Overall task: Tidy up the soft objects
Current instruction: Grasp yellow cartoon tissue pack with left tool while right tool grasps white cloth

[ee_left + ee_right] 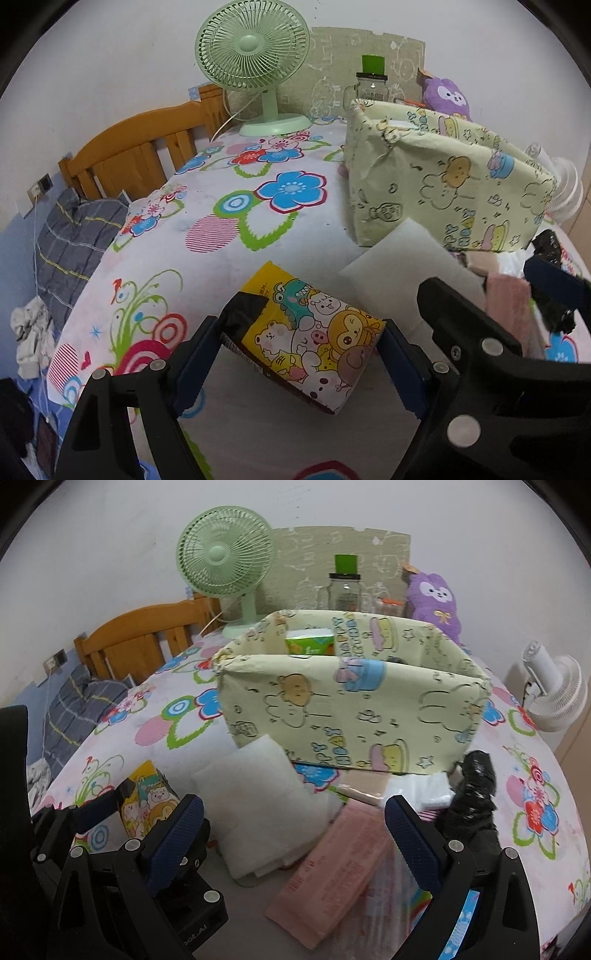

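My left gripper (301, 347) is shut on a yellow cartoon-print tissue pack (314, 339), its pads pressing both sides, just above the bed. The pack also shows in the right wrist view (147, 805), between the left gripper's fingers. My right gripper (293, 830) is open and empty, hovering over a pink pack (332, 871) and a white foam pad (266, 808). The cream cartoon-print fabric bin (351, 716) stands just beyond; a green tissue pack (310, 640) sits inside it. The bin (443, 188) and foam pad (406, 258) lie right of the left gripper.
A black crumpled bag (472, 797) and clear packets (421, 790) lie by the bin's right front. A green fan (255, 66), jar (345, 590) and purple plush (436, 598) stand at the back. A wooden headboard (140, 147) is left; a white fan (554, 694) right.
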Demonstrator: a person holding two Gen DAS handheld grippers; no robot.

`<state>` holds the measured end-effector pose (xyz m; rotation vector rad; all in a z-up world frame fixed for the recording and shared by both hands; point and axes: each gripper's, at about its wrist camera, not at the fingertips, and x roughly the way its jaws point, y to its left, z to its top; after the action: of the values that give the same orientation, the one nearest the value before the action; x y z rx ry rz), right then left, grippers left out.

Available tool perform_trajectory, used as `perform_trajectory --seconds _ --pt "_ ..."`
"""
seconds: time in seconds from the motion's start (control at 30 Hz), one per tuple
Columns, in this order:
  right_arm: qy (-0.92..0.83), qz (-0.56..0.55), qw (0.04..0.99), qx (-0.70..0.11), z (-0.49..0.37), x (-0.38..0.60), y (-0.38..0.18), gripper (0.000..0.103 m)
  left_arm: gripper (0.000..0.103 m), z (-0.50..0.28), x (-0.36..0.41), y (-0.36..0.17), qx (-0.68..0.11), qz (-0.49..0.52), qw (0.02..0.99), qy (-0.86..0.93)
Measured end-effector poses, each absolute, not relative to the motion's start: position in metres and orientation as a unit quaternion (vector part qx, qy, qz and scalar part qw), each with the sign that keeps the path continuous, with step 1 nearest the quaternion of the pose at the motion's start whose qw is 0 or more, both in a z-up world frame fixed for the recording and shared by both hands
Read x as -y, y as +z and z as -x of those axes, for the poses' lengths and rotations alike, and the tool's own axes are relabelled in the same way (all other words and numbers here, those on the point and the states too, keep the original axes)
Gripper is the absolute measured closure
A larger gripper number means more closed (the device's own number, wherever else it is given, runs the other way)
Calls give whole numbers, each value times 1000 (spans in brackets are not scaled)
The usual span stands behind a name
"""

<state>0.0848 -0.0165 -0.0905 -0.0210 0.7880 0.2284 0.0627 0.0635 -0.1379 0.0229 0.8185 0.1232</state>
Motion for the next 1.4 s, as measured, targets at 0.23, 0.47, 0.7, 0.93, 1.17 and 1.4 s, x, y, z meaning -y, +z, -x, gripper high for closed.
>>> perform_trajectory --seconds 0.23,0.47,0.7,0.93,1.17,1.4 --pt "121 17 909 -398 -100 4 -99 3 17 -70 -68 -143 -408 -13 911 53" --pt "141 23 898 -416 -113 -6 -112 11 17 -78 -68 -146 -415 -17 909 43" --pt "156 22 892 -424 -121 -10 -117 42 17 -81 -67 -145 -414 -17 909 42" --pt "165 11 891 -423 -119 -6 -114 62 17 -79 -62 -141 -407 -17 912 46" --pt "164 -3 899 -407 -111 5 -99 68 17 -73 -53 -126 -389 -18 920 42" --pt "153 -12 911 -383 -102 16 -81 69 17 -67 -44 -109 -370 -23 928 40"
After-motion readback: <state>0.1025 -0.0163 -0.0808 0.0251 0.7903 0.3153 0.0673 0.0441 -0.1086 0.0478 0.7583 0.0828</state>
